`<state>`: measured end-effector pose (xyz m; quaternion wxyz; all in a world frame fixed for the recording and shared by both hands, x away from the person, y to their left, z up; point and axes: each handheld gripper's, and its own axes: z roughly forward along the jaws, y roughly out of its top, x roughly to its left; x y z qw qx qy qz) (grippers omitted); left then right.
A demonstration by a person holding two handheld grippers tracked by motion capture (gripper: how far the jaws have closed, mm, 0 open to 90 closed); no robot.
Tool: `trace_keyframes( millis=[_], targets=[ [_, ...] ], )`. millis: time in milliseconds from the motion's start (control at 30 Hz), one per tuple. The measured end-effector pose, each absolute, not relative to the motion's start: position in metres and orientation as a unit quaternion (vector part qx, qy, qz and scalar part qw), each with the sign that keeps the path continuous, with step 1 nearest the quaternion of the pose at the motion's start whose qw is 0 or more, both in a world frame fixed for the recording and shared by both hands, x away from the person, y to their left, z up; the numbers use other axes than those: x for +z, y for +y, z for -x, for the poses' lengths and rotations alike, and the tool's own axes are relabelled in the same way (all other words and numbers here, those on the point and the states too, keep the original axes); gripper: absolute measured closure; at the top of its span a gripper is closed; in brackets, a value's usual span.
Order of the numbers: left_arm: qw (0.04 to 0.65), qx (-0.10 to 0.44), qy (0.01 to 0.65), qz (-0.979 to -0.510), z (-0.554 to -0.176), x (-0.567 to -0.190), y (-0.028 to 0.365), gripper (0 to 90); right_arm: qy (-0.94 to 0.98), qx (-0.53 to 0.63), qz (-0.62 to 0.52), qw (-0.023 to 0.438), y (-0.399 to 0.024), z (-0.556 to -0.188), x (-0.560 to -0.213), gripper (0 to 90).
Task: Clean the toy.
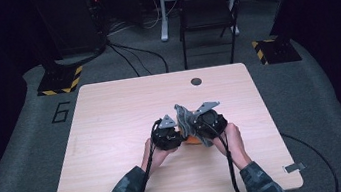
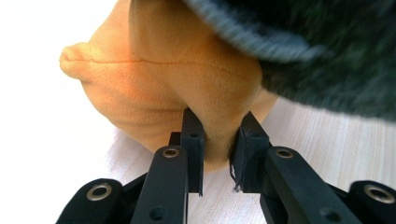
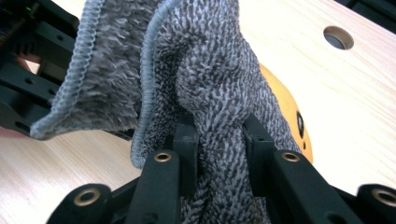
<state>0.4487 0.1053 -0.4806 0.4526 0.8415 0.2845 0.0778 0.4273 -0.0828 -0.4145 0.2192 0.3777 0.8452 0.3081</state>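
While both hands sit close together near the middle of the table (image 1: 110, 114), the left gripper (image 2: 218, 140) is clenched on a fold of the orange plush toy (image 2: 154, 84), which lies on the wood. Right gripper (image 3: 219, 135) pinches a bunched grey towel (image 3: 205, 70), draped over the toy, edges hanging loose beside it.

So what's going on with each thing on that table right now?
Orange plush toy: lying on the table, part of it pinched, partly covered by the cloth.
Grey knitted fuzzy cloth: bunched, lifted, draped over the toy.
Left gripper: shut on the toy.
Right gripper: shut on the cloth.
Light wooden table: flat, round hole near its far edge.
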Motion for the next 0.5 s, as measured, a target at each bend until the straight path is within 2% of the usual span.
trace_keyframes(
  millis=[500],
  targets=[
    [0.455, 0.070, 0.290, -0.839, -0.451, -0.480, 0.106, 76.7, 0.833, 0.293, -0.419, 0.211, -0.111, -0.435, -0.418, 71.1]
  ],
)
